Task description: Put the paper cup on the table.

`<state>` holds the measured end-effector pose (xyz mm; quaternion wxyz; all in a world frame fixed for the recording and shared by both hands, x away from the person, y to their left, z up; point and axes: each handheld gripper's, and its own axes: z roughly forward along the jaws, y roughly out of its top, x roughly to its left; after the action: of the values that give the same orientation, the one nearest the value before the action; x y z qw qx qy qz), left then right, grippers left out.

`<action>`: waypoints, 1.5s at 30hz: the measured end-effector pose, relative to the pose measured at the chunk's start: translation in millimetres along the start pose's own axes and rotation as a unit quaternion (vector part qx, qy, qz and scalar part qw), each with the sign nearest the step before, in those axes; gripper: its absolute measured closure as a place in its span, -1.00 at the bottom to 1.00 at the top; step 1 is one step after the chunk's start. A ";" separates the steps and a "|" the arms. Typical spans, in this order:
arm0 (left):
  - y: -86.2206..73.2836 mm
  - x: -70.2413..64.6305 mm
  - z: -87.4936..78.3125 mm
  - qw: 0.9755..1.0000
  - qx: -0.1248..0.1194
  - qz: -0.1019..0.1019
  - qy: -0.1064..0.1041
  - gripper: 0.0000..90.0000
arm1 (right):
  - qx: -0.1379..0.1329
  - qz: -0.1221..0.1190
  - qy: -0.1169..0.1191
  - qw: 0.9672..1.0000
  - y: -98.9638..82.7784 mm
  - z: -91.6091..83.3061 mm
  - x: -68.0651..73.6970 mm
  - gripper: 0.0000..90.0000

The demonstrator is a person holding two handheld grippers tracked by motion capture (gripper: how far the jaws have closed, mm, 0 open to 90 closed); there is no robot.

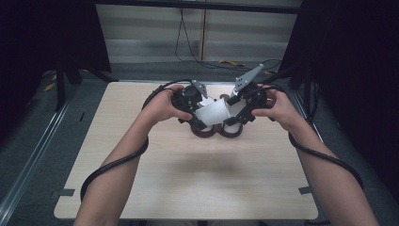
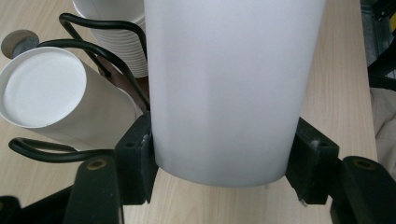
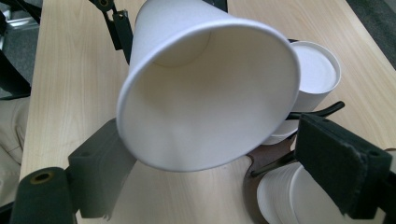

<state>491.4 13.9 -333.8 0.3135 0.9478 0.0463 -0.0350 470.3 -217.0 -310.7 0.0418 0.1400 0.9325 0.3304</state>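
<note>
A white paper cup (image 1: pixel 212 113) is lying tilted on its side above the middle of the tabletop (image 1: pixel 188 174), between the two grippers and just over a dark wire rack (image 1: pixel 217 131). In the left gripper view the cup (image 2: pixel 229 88) is sitting between the two black jaws, both pads pressing its wall near the narrow end, so the left gripper (image 1: pixel 190 101) is closing on it at about the cup's width. In the right gripper view the open mouth of the cup (image 3: pixel 205 98) is facing the camera; the jaws of the right gripper (image 1: pixel 242 110) are standing wide apart, one at each side of the rim. The left pad looks close to the rim, but whether either pad is touching the cup is hard to tell.

Other white cups are resting in the rack: one (image 2: pixel 51 98) is lying beside the held cup with its base toward the left gripper's camera, and a nested stack (image 2: pixel 116 32) is sitting farther off. In the right gripper view another cup (image 3: pixel 317 74) is showing behind the held one, and a stack (image 3: pixel 289 196) is cut off at the bottom edge.

In the high view the person's hands (image 1: pixel 162 108) are covering much of both grippers, and the rack is mostly hidden under the cups. A cable (image 1: pixel 113 165) is trailing from each gripper along the forearms.
</note>
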 end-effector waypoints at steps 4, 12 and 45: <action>-1.4 1.0 -2.1 1.000 -0.005 -0.002 0.003 -0.21 | -0.014 0.005 0.000 1.000 -4.6 -0.6 -1.5 -0.71; -3.6 1.9 -1.3 1.000 -0.008 -0.006 0.003 -0.21 | -0.032 0.009 0.002 0.999 -6.3 -1.8 -1.4 -0.71; -8.8 4.5 -7.0 0.999 -0.040 -0.017 -0.007 -0.21 | -0.113 0.030 0.007 0.993 -13.3 -8.7 -3.8 -0.73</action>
<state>495.2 25.4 -333.8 0.3506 0.9334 0.0619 -0.0449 469.4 -233.3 -312.3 0.0410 0.1598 0.8849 0.4356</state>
